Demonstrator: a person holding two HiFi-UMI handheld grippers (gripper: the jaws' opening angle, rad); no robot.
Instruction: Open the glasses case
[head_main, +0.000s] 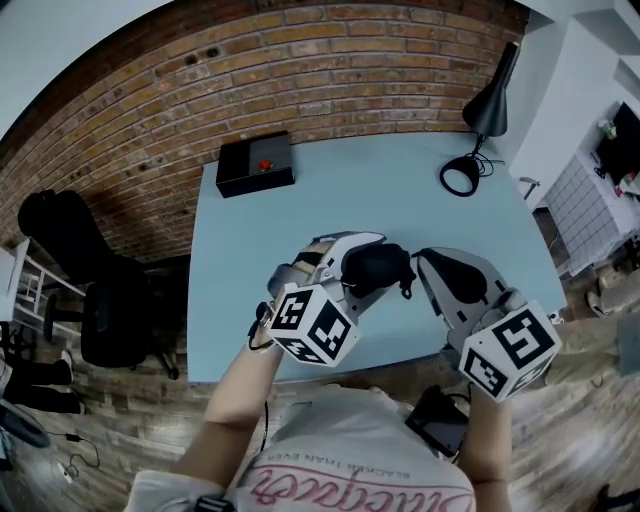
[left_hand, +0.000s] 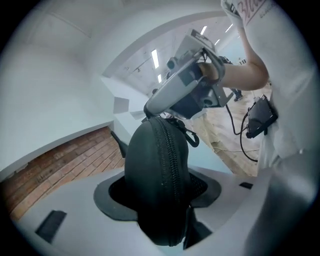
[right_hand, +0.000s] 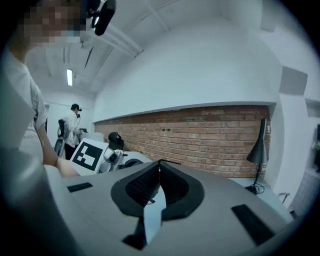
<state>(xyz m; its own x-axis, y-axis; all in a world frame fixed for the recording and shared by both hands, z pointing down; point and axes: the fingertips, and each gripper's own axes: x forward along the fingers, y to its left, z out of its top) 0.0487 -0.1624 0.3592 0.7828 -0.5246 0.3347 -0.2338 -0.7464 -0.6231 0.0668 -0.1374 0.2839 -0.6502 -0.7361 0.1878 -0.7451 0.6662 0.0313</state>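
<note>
Left gripper view has the black glasses case (left_hand: 152, 175) standing between the fingers of the left gripper (left_hand: 159, 197). The pads press on its two broad sides, and the zipper (left_hand: 171, 165) seam runs down the middle of the gap, facing the camera. At the case's far end, beyond those fingertips, the right gripper (left_hand: 152, 111) meets it tip-first, just beside a small black clip (left_hand: 192, 138). Right gripper view shows that gripper's fingers pressed together, a thin dark sliver poking out at their tips; whether it is the zipper's pull I cannot tell. Head view puts the case between the two sets of fingertips, over the near part of the light blue table (head_main: 400, 190), with a black box (head_main: 255, 163) and a lamp (head_main: 487, 105) well beyond them.
</note>
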